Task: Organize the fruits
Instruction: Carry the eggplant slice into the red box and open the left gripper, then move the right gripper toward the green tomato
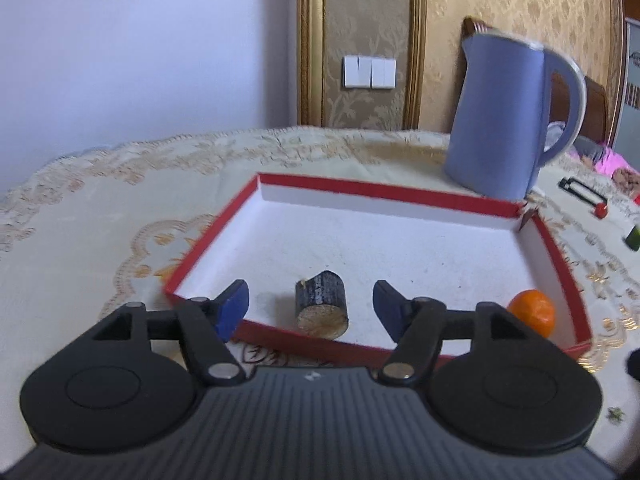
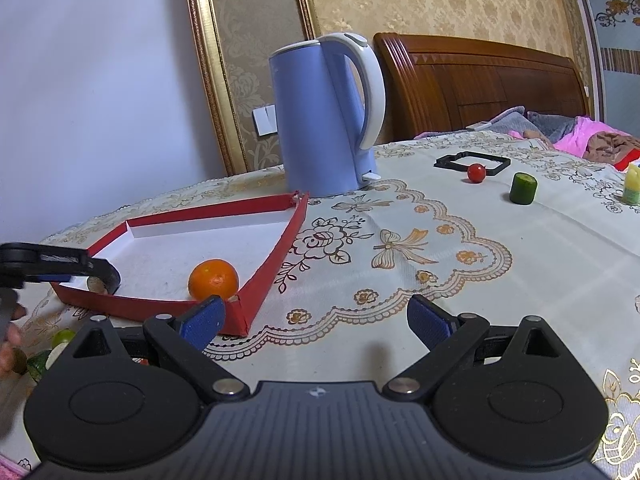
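Now the left tongs (image 1: 310, 306) are wide and hold nothing, at the near edge of the red tray (image 1: 384, 191). A dark stubby chunk (image 1: 321, 305) lies between their tips; I cannot tell what it is. The orange (image 1: 533, 312) sits in the tray's near right corner. The right tongs (image 2: 316, 320) are wide too. Far right on the tabletop (image 2: 440, 264) sit a small tomato (image 2: 476, 173) and a green piece (image 2: 523, 188); a yellow thing (image 2: 632, 184) is cut off.

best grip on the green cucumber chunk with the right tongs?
Grip the green cucumber chunk across its curved sides, mid-height, coming in level from the near side. It stands upright on a flat cut end, so the round wall suits the open right tongs. The cherry tomato sits apart, likely clear.
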Tool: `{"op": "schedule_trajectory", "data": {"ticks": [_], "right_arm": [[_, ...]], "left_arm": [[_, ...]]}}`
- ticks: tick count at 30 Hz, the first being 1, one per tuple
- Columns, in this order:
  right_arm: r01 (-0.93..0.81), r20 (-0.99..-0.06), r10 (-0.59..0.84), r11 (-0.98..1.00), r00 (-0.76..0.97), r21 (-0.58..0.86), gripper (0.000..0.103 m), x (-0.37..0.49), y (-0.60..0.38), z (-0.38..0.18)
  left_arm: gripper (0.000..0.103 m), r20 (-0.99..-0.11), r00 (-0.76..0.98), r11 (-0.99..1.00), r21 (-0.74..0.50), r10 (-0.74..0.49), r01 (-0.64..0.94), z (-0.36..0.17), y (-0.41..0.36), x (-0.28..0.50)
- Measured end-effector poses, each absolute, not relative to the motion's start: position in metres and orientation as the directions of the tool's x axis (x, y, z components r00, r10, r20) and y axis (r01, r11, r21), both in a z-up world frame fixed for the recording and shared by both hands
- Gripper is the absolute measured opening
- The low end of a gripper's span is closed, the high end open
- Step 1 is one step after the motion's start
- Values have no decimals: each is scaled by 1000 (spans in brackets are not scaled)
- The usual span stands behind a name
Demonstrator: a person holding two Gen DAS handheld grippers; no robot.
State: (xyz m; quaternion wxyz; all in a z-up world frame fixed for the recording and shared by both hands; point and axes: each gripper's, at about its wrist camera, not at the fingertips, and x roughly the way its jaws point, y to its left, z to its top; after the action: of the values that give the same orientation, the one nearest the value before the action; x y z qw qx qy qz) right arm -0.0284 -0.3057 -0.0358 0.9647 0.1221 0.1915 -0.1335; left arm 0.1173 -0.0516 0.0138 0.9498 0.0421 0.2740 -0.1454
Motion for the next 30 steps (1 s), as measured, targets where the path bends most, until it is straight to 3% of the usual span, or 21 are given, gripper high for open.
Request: {"op": "schedule_trajectory", "data": {"ticks": [4,9,14,30], "right_arm": [[304,-400,-212,935,892,182,98,-28,-306,-36],[305,-392,-216,935,894,182,98,-30,-306,-35],[306,-389,-219,935,895,178,98,-31,-304,-35],[274,-358,-206,950,911,148,98,-34,-298,-32]], "left_arm": [[70,-498,814,947,-48,-300,319,31,-27,82],[81,-478,808,929,-50,-344,366,36,3,23],[82,-499,784,919,-69,-369,389,18,23,-14],[91,-605,741,948,-83,-292,306,-26,41,-4]]}}
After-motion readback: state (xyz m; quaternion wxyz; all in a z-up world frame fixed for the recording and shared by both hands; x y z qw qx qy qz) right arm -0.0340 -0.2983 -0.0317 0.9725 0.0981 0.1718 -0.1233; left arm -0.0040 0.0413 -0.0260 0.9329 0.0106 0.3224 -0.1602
